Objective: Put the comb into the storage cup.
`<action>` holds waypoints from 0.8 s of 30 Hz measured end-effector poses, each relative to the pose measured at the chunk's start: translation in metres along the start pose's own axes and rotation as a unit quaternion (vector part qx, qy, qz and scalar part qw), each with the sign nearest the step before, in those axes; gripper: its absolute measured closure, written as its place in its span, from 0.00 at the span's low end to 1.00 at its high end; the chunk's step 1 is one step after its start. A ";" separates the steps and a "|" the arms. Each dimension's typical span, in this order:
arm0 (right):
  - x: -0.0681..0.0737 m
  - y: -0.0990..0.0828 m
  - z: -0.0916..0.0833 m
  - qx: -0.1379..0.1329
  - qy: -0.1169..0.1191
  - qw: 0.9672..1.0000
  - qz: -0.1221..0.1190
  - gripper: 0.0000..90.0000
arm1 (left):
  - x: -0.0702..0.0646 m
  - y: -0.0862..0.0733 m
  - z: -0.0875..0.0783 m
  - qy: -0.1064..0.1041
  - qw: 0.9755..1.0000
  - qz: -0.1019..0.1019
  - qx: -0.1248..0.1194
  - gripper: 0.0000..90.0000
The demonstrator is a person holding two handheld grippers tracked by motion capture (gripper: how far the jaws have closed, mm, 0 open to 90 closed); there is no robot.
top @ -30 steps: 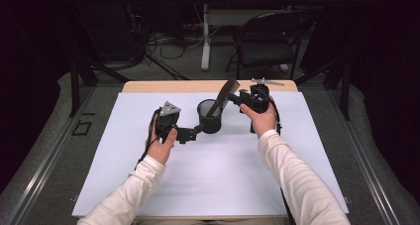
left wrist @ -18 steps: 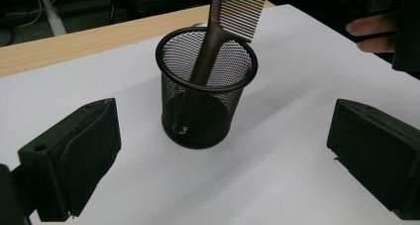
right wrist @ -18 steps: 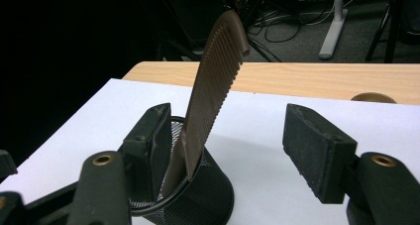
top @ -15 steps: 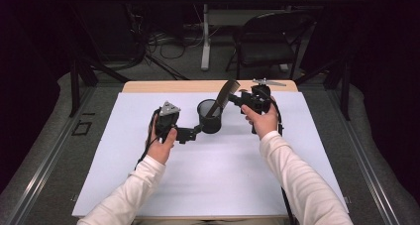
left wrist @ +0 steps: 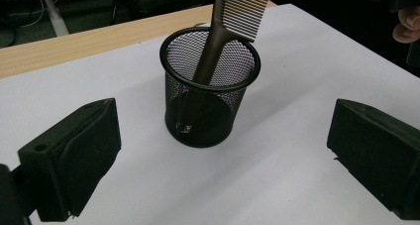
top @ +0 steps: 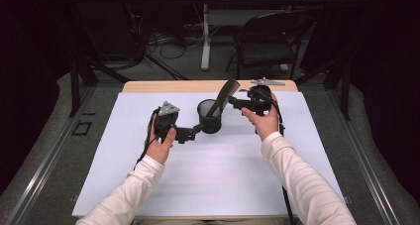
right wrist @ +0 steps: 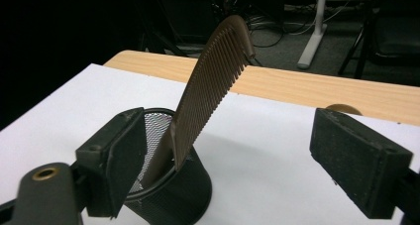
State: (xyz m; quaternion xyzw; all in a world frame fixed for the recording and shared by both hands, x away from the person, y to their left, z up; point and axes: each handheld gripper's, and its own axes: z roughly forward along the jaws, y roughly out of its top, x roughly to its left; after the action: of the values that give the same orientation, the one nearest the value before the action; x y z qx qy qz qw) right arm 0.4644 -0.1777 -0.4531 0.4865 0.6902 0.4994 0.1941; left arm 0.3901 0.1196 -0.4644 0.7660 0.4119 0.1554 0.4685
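Observation:
A black mesh cup point(top: 209, 118) stands upright on the white sheet point(top: 208, 180), a brown comb point(top: 224, 96) leaning in it with its teeth end up and to the right. My left gripper point(top: 196, 131) sits low at the cup's left side. In the left gripper view its jaws stand wide apart, with the cup point(left wrist: 210, 91) and comb point(left wrist: 236, 12) ahead between them, untouched. My right gripper point(top: 235, 102) is beside the comb's top. Its jaws have just been opening, and the comb point(right wrist: 210, 86) stands free between the pads point(right wrist: 126, 150), above the cup point(right wrist: 176, 197).
The white sheet covers most of the table, with a bare wooden strip point(top: 148, 86) along the far edge. A dark chair point(top: 267, 41) and floor cables point(top: 168, 49) lie beyond the table. A second table's leg point(top: 205, 36) stands behind.
Both hands, the cup and the comb stay almost where they were. The comb leans in the cup as before.

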 end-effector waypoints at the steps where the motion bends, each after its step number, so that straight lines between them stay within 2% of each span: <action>1: 0.000 0.000 -0.001 0.001 -0.002 1.000 -0.003 0.15 | 0.000 0.000 0.000 0.001 1.000 0.000 0.000 0.01; 5: 0.000 0.001 -0.003 0.001 -0.011 1.000 -0.016 0.05 | 0.001 0.000 0.000 0.002 1.000 0.000 0.001 0.01; 9: 0.000 0.001 -0.006 0.003 -0.015 1.000 -0.023 0.00 | 0.001 0.000 -0.001 0.002 1.000 0.000 0.001 0.01; 18: 0.000 0.003 -0.011 0.002 -0.014 0.999 -0.030 0.00 | 0.002 0.000 -0.002 -0.002 1.000 0.000 0.005 0.01; 24: 0.006 0.003 -0.017 0.012 -0.010 0.998 -0.059 0.00 | 0.002 0.000 -0.003 -0.004 1.000 0.002 0.005 0.01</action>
State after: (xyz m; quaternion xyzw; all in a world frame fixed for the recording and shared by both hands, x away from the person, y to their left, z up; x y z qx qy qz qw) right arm 0.4505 -0.1809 -0.4421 0.4519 0.7216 0.4741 0.2245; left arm 0.3889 0.1228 -0.4628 0.7695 0.4091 0.1510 0.4665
